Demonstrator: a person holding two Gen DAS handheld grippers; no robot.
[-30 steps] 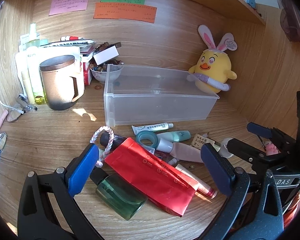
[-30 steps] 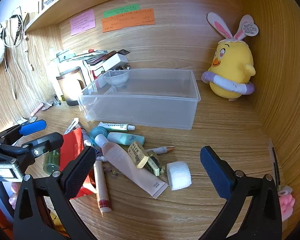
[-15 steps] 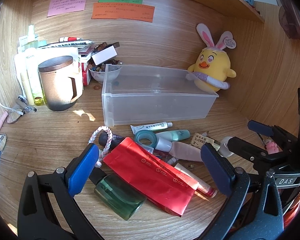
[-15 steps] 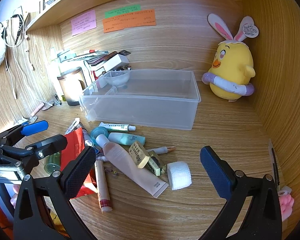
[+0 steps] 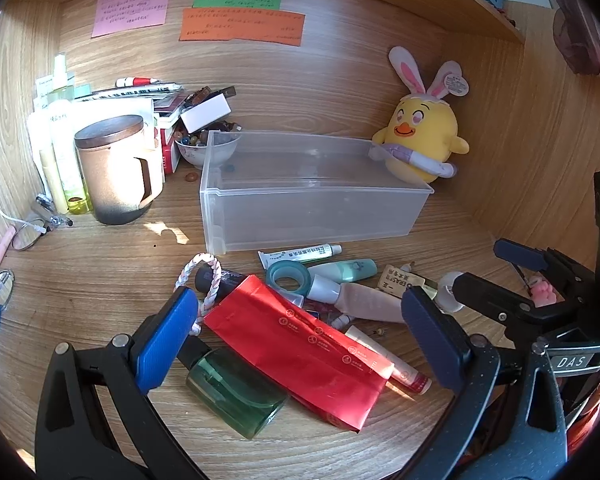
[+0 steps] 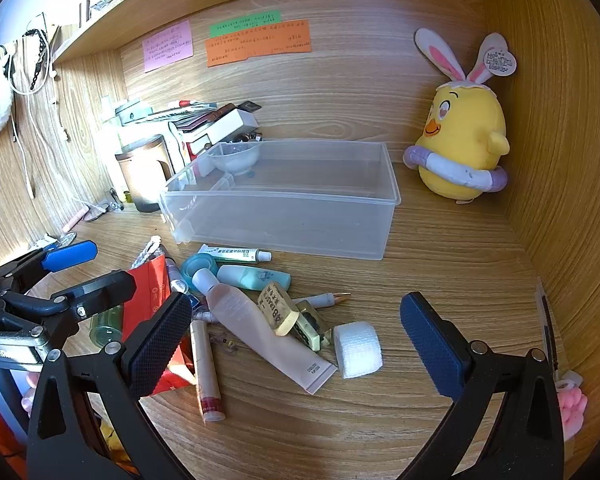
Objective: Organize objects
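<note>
A clear plastic bin (image 5: 312,208) (image 6: 284,216) stands empty on the wooden desk. In front of it lies a heap: a red pouch (image 5: 300,344), a green bottle (image 5: 236,392), a teal tape roll (image 5: 288,278), a pink tube (image 6: 260,328), an eraser (image 6: 278,306), a white gauze roll (image 6: 358,350) and a lip balm stick (image 6: 206,368). My left gripper (image 5: 300,336) hangs open above the pouch. My right gripper (image 6: 296,336) is open above the pink tube and gauze. Neither holds anything.
A yellow plush chick (image 5: 420,144) (image 6: 460,144) sits in the back right corner. A lidded mug (image 5: 116,168), bottles, stacked books and a bead bowl (image 5: 204,148) crowd the back left. Wooden walls close in behind and right. A shelf runs overhead.
Both views have shifted only slightly; the left gripper drifted a little right and forward. Nothing was grasped or moved on the desk.
</note>
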